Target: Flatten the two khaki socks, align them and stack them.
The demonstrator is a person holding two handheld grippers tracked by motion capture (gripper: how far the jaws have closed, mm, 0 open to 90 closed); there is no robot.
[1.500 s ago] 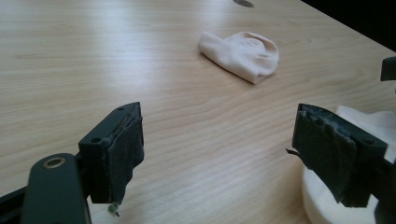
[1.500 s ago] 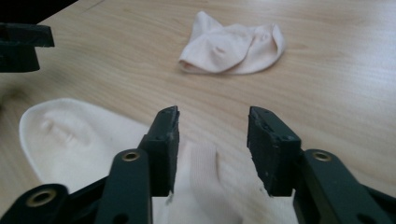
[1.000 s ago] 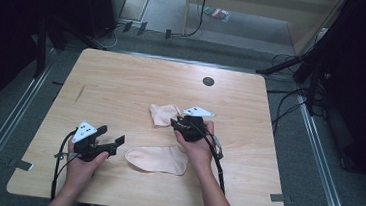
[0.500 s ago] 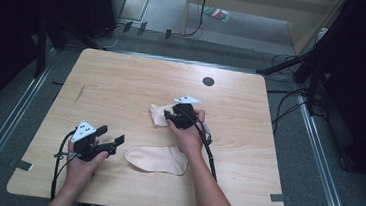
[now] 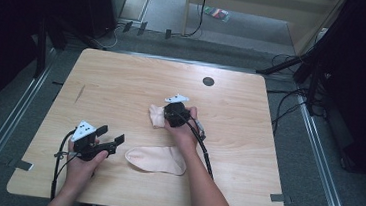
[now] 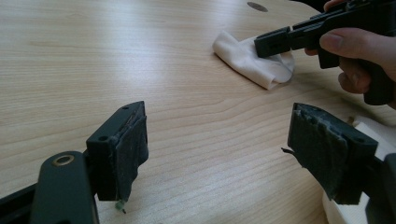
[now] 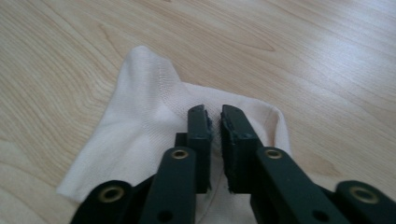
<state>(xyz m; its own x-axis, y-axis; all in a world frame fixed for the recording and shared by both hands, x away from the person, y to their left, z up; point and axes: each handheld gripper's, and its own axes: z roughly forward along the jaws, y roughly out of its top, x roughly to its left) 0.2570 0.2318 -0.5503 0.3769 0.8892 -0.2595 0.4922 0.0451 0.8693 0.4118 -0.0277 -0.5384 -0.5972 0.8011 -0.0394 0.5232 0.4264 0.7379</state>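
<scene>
A crumpled cream sock (image 5: 156,114) (image 7: 140,121) (image 6: 252,60) lies near the middle of the wooden table (image 5: 123,77). My right gripper (image 5: 166,114) (image 7: 215,116) hangs low over that sock, its jaws almost together with only a thin slit between them, and no cloth looks pinched. From the left gripper view the right gripper (image 6: 271,44) shows in a hand above the sock. A second, flat cream sock (image 5: 156,159) (image 6: 369,128) lies nearer the front edge. My left gripper (image 5: 112,134) (image 6: 219,140) rests open just left of the flat sock, bare wood between its pads.
A dark round hole (image 5: 208,81) (image 6: 257,6) sits in the table's far side. Cables trail from both grippers over the front edge. Dark stands, cables and metal floor rails surround the table.
My right gripper has moved forward and to the left, from the crumpled sock's right end to above its middle. The left gripper and both socks have stayed put.
</scene>
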